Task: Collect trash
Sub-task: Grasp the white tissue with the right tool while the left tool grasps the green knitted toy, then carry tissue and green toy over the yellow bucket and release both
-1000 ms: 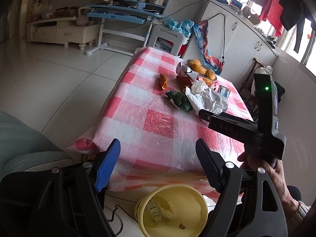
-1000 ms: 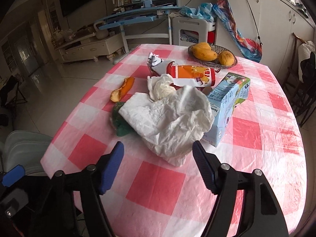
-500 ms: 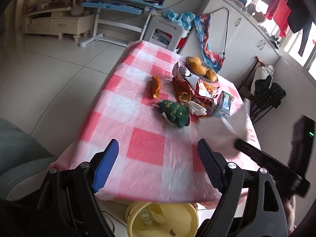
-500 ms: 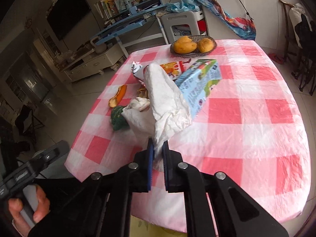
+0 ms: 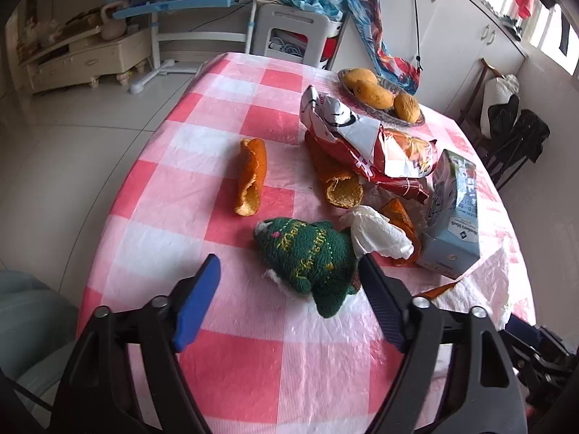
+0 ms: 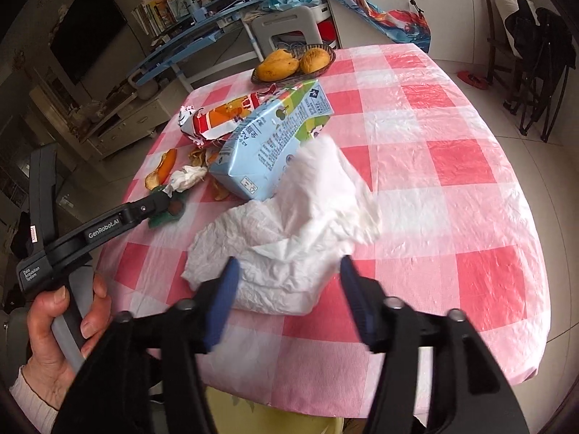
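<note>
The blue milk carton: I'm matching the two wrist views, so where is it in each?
Left wrist: blue milk carton at right of centre, beside the red snack bag.
Right wrist: carton at upper centre, behind the white paper.
Shared landmark: the mango basket behind it.

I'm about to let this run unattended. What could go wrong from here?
The right gripper is open and the paper lies loose near the table edge, blurred as if falling; it may miss the yellow bin below. The left gripper is open next to the green knit toy, which may get binned as trash. The tissue touches the toy and peels, so a grab may drag them.
</note>
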`<action>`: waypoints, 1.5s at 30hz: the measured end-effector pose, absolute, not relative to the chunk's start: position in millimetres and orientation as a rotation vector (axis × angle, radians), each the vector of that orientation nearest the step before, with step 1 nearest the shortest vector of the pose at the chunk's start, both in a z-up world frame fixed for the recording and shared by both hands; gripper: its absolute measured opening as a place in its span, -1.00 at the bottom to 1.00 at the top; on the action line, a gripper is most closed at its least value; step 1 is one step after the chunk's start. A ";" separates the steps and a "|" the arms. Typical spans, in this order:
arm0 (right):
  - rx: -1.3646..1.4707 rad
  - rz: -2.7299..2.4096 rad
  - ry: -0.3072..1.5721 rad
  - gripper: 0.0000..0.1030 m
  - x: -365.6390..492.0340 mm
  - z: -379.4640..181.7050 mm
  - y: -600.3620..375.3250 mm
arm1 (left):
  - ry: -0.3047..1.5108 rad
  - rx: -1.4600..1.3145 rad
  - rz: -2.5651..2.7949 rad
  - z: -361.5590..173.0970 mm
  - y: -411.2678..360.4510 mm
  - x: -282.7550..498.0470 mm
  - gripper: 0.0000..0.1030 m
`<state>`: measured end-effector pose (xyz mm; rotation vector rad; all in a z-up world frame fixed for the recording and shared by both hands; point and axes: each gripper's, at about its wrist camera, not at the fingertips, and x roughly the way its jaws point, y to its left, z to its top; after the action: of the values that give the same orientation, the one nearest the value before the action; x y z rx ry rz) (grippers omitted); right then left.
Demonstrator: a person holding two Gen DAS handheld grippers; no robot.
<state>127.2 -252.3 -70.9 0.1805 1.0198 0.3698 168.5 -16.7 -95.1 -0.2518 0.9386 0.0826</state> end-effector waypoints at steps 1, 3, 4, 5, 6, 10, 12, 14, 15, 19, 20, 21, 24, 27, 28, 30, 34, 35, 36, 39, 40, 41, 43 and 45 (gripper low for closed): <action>0.171 0.372 1.019 0.24 127.0 -72.0 -249.3 | 0.938 -0.249 0.078 -96.0 -17.0 170.5 0.23; 0.174 0.386 1.025 0.25 127.9 -76.0 -246.7 | 0.924 -0.251 0.065 -97.1 -17.4 173.1 -0.02; 0.168 0.387 1.030 0.27 128.5 -78.4 -244.5 | 0.920 -0.253 0.052 -97.6 -16.9 174.0 -0.15; 0.150 0.384 1.034 0.27 129.6 -80.9 -242.2 | 0.916 -0.252 0.046 -97.5 -17.6 174.4 -0.16; 0.130 0.380 1.035 0.27 129.8 -83.1 -239.5 | 0.908 -0.248 0.046 -96.9 -17.8 172.0 -0.23; 0.090 0.383 1.022 -0.59 129.1 -84.9 -235.7 | 0.896 -0.258 0.021 -92.5 -16.9 162.7 -0.33; 0.123 0.391 1.023 -0.76 128.4 -85.0 -241.0 | 0.887 -0.261 0.012 -87.6 -16.4 153.9 -0.33; 0.155 0.390 1.010 -0.83 127.0 -81.7 -246.7 | 0.875 -0.261 0.004 -81.8 -15.9 142.5 -0.33; 0.177 0.388 0.996 -0.83 126.0 -78.4 -250.8 | 0.866 -0.262 0.003 -78.5 -15.7 136.1 -0.33; 0.277 0.382 0.927 -0.84 119.8 -61.8 -271.4 | 0.840 -0.259 0.007 -67.0 -14.4 113.7 -0.33; 0.301 0.384 0.912 -0.84 118.2 -58.6 -275.9 | 0.837 -0.254 0.012 -65.3 -14.1 108.2 -0.33; 0.324 0.385 0.899 -0.84 117.2 -56.0 -280.0 | 0.837 -0.247 0.018 -64.9 -14.1 103.7 -0.33; 0.379 0.389 0.882 -0.84 114.5 -51.7 -288.6 | 0.840 -0.250 0.031 -64.6 -10.5 91.3 -0.33; 0.393 0.397 0.874 -0.84 111.4 -48.5 -288.5 | 0.824 -0.259 0.034 -61.6 -8.8 77.8 -0.33; 0.389 0.402 0.869 -0.84 109.9 -47.2 -287.0 | 0.816 -0.262 0.029 -60.2 -9.1 73.0 -0.33; 0.383 0.416 0.862 -0.84 106.6 -44.6 -283.8 | 0.803 -0.255 0.020 -57.6 -11.7 65.5 -0.33; 0.372 0.444 0.858 -0.84 93.6 -42.3 -277.7 | 0.787 -0.224 0.003 -53.6 -20.2 51.5 -0.33; 0.368 0.451 0.859 -0.84 90.7 -42.6 -276.5 | 0.785 -0.219 0.001 -53.4 -22.1 47.3 -0.33; 0.361 0.459 0.861 -0.84 86.8 -42.9 -274.4 | 0.785 -0.217 -0.001 -53.1 -23.1 44.9 -0.33; 0.328 0.483 0.877 -0.84 72.3 -45.4 -265.5 | 0.785 -0.218 -0.003 -52.9 -23.8 34.3 -0.33; 0.314 0.493 0.885 -0.84 66.7 -46.6 -261.6 | 0.784 -0.220 -0.003 -52.7 -23.1 30.6 -0.33; 0.298 0.502 0.895 -0.84 61.6 -48.3 -257.8 | 0.782 -0.223 -0.003 -52.0 -22.3 26.7 -0.33; 0.269 0.522 0.924 -0.84 50.8 -53.5 -249.4 | 0.779 -0.230 -0.004 -51.2 -20.8 20.6 -0.33; 0.235 0.538 0.959 -0.84 39.3 -60.8 -240.6 | 0.776 -0.232 -0.009 -50.0 -20.5 15.0 -0.33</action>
<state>39.3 -240.6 -60.8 0.2347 0.9593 0.5379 15.0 -20.5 -50.0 -0.2320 0.7760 -0.0094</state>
